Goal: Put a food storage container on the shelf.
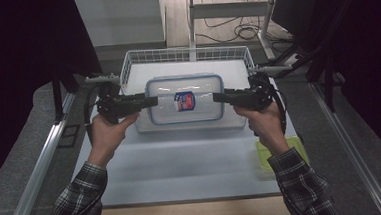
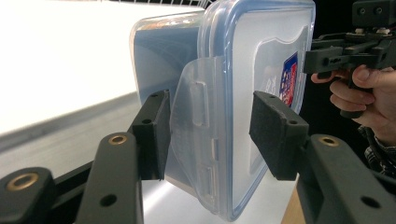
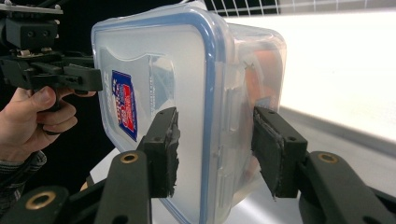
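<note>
Clear lidded plastic container [image 1: 185,99], blue-sealed, red-blue label on top, level, above the table before the wire basket [image 1: 185,54].

Pretty dim room overall, with black curtains [image 1: 22,57] hanging on both sides. The white tabletop [image 1: 182,163] catches most of the light and has a wooden front edge [image 1: 190,211]. Grey carpet-like floor [image 1: 363,177] runs around it, with metal rails [image 1: 37,167] along the sides. Behind the table there's a metal frame [image 1: 232,9] and loose cables [image 1: 241,31] on a pale wooden floor.
</note>
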A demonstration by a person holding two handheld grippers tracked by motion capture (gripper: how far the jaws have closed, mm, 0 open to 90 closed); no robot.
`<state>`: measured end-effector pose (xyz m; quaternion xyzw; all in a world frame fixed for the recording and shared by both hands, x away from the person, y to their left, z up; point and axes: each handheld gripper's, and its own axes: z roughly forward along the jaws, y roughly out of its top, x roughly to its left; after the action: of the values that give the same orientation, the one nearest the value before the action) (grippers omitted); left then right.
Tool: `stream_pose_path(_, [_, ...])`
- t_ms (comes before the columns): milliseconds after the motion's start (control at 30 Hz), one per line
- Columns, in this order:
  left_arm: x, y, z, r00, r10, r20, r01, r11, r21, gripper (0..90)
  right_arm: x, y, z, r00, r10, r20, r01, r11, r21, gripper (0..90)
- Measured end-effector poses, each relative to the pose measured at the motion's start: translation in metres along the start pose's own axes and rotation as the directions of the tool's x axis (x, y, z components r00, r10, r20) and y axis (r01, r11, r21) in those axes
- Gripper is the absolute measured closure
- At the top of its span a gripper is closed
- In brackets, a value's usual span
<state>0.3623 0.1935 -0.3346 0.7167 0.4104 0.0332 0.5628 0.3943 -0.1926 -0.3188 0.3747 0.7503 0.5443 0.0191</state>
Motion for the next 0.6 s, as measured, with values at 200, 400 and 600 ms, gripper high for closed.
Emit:
stream_pose_path(200, [0.004, 0.018, 0.0, 1.0, 0.002, -0.004, -0.002, 1.0, -0.003, 49.5, -0.002, 0.016, 0.002, 1.0, 0.0, 0.002, 0.0, 1.0, -0.012, 51.7])
stream_pose_path(400, [0.009, 0.035, 0.001, 1.0, 0.005, -0.008, -0.005, 1.0, -0.006, 49.6, -0.007, 0.032, 0.006, 1.0, 0.009, 0.0, -0.009, 0.999, -0.032, 51.7])
stream_pose_path(600, [0.016, 0.047, 0.003, 0.9999, 0.008, -0.008, -0.008, 0.9998, -0.016, 49.5, -0.012, 0.044, 0.01, 0.9998, 0.018, 0.001, -0.018, 0.999, -0.034, 51.6])
